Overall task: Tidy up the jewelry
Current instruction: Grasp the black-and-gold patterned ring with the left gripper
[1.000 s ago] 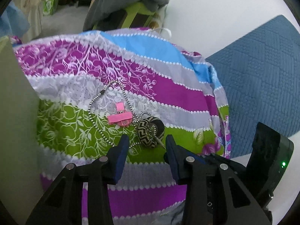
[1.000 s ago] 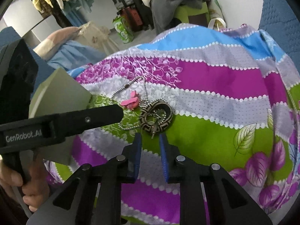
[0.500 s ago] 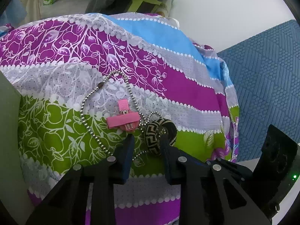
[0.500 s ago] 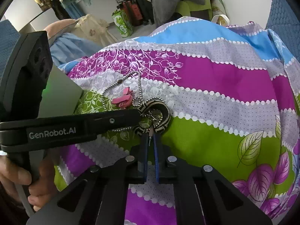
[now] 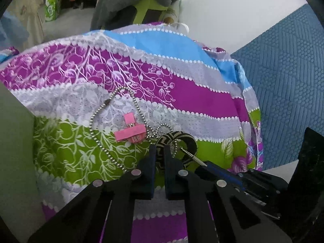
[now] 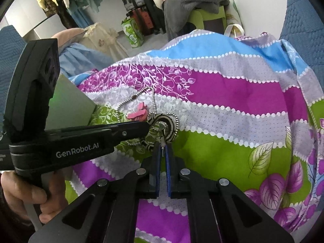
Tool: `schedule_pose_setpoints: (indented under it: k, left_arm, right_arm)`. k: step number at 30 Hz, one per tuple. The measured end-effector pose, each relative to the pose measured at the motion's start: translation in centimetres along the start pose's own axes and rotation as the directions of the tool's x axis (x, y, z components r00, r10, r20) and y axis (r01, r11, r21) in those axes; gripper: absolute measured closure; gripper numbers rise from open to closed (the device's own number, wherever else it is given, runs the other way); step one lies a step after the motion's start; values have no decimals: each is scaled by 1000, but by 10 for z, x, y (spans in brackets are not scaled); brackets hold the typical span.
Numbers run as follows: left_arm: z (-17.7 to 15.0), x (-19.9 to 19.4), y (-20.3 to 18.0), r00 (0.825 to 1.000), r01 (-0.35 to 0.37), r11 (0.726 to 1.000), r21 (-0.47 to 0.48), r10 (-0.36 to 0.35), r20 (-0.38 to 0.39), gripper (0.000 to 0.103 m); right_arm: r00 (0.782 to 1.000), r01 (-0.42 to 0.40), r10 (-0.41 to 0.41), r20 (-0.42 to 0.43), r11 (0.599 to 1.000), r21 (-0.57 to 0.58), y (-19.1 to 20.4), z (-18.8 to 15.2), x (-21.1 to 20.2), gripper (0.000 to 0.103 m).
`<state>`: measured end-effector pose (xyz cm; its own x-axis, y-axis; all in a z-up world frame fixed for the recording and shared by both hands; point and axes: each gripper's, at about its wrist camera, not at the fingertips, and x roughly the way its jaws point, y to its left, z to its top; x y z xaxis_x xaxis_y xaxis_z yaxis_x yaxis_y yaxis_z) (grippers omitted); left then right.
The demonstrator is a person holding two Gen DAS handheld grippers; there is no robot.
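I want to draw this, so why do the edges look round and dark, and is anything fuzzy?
Both views come through a fisheye lens, so corners go black and the striped cloth bulges. Left wrist view: soft, even light, slightly smeary. Right wrist view: the bead chain is sharper; the clothes behind look hazy.

Black-and-cream patterned ring [image 5: 183, 139] tangled with silver ball chain [image 5: 105, 143], pink clip [image 5: 130, 132] beside, on striped floral cloth.

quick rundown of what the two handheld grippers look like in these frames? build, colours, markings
Both are matte black plastic. The right gripper has two angular fingers with triangular cut-outs, silver round pivot pins and blue pads. The left gripper is built the same, with darker blue pads; its side reads "GenRobot.AI" in white, above a black pistol-style handle. No cables visible.
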<state>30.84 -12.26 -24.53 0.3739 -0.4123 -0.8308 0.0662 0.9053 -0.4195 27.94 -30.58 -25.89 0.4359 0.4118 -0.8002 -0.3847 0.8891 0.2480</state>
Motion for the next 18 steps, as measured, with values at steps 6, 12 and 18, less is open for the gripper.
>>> schedule_pose_setpoints:
  k: [6,12,18]
  left_arm:
    - [-4,-16,0,999,-39,999,21,39,13,98]
    - [-14,-28,1,997,-73,997,36,73,18,98]
    - [-24,-50,8,996,-81,996,34,79,37,98]
  right_arm:
    - [1000,0,0,27,1000,-12,12,-6,-16,100]
    - [998,2,-2,61,1000,8,18,-10,-36,100]
    - [995,46,-50,85,998,40,25,-15,-53,100]
